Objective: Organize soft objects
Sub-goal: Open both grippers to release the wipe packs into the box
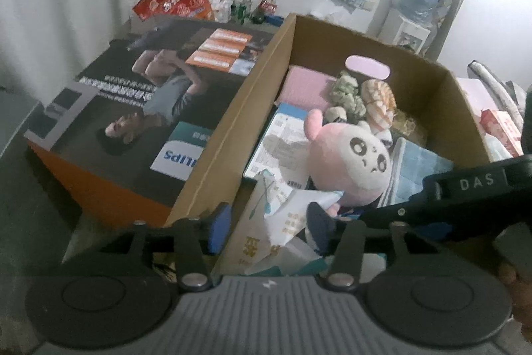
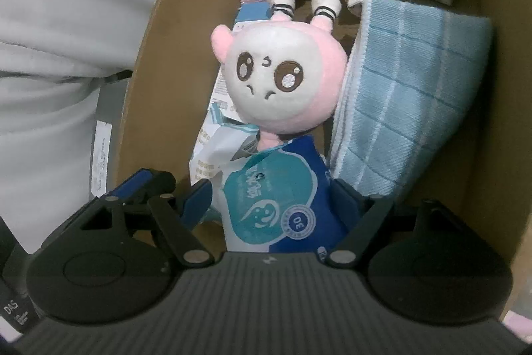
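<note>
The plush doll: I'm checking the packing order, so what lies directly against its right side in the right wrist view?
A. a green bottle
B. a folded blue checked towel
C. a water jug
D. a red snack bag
B: the blue towel leans beside the plush doll inside the cardboard box.

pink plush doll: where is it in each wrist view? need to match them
Left wrist: pink plush doll right of centre, inside the cardboard box, beyond the left claw.
Right wrist: doll at centre, lying with its feet toward the top, just beyond the right claw.
Shared landmark: blue checked towel, right of the doll in both.
</note>
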{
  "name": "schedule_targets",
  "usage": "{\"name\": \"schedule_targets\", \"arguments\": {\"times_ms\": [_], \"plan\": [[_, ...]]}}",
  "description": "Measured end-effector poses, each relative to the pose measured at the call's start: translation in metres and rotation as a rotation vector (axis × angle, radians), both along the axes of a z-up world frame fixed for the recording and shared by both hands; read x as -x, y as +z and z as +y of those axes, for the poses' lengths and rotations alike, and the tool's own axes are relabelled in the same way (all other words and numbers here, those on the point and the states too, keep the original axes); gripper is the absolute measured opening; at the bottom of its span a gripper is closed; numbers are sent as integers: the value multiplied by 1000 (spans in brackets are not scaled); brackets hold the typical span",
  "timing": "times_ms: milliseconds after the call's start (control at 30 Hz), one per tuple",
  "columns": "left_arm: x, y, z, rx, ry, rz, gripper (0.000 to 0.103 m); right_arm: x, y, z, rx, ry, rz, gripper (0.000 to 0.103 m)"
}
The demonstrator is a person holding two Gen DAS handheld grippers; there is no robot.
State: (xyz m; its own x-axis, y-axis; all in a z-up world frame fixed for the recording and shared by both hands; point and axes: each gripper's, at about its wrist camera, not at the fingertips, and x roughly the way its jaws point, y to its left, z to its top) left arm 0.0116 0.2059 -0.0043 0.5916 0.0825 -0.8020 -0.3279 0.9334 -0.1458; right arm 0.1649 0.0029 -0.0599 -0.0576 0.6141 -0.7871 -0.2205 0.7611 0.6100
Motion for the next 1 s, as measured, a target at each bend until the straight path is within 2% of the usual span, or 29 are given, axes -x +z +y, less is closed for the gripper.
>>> {"name": "schedule_targets", "arguments": {"times_ms": [200,367,467,733,867,1000], "plan": [[6,12,-2,-25,2,-41,68,-7,18,-3,-9,99,-45,79],[14,16,2,-12,23,-70,69,-2,16,10,60,224,-68,79],[18,16,4,-2,32,-79,69,-1,6,15,59,247,-39,80],[20,16,5,-2,40,-75,69,-2,4,21,-63,302,-58,80],[20,14,5,2,41,-71,70,-9,-1,12,-108,281,-33,80],[21,13,1,3,33,-63,71,-18,11,-10,-238,207,-13,79]]}}
